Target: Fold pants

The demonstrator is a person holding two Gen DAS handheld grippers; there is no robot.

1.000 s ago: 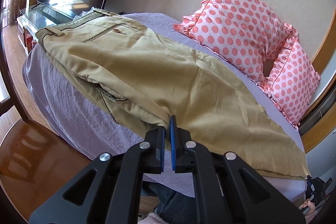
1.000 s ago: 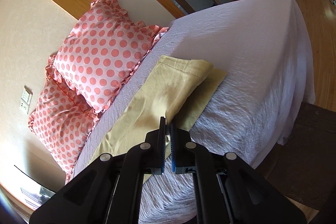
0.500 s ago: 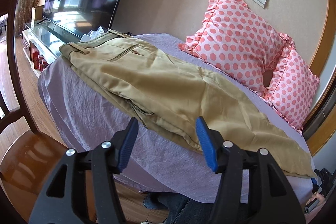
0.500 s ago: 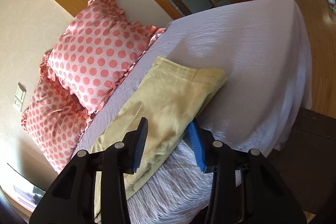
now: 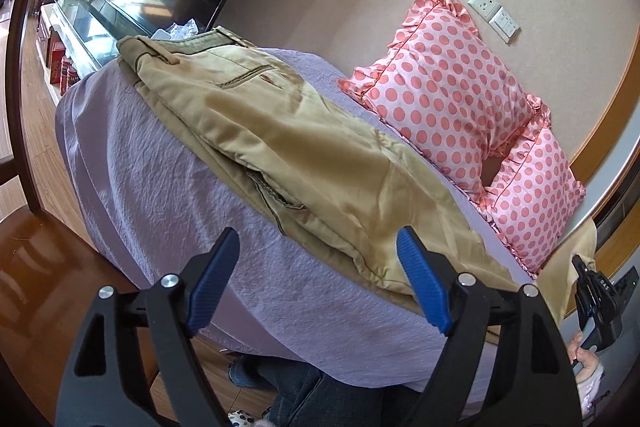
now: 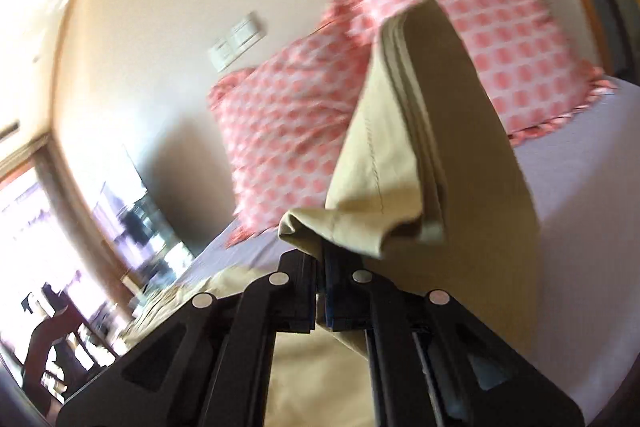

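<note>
Left wrist view: the left gripper (image 5: 316,277) is hanging w/ jaws wide apart, gripping nothing, over the near edge of the khaki pants (image 5: 280,147), which are lying lengthwise on the bed (image 5: 168,195) beside the pillows (image 5: 452,99)

Right wrist view, blurry: the right gripper (image 6: 321,291) is clamping the cuff end, lifted, probably both legs. Step underway looks like folding cuffs toward the waistband (image 5: 188,45); next, carry it across & lay it flat

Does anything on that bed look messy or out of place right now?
Only the pants: the cuff end is lifted off the bed, pinched in the right gripper. The left gripper is open.
</note>
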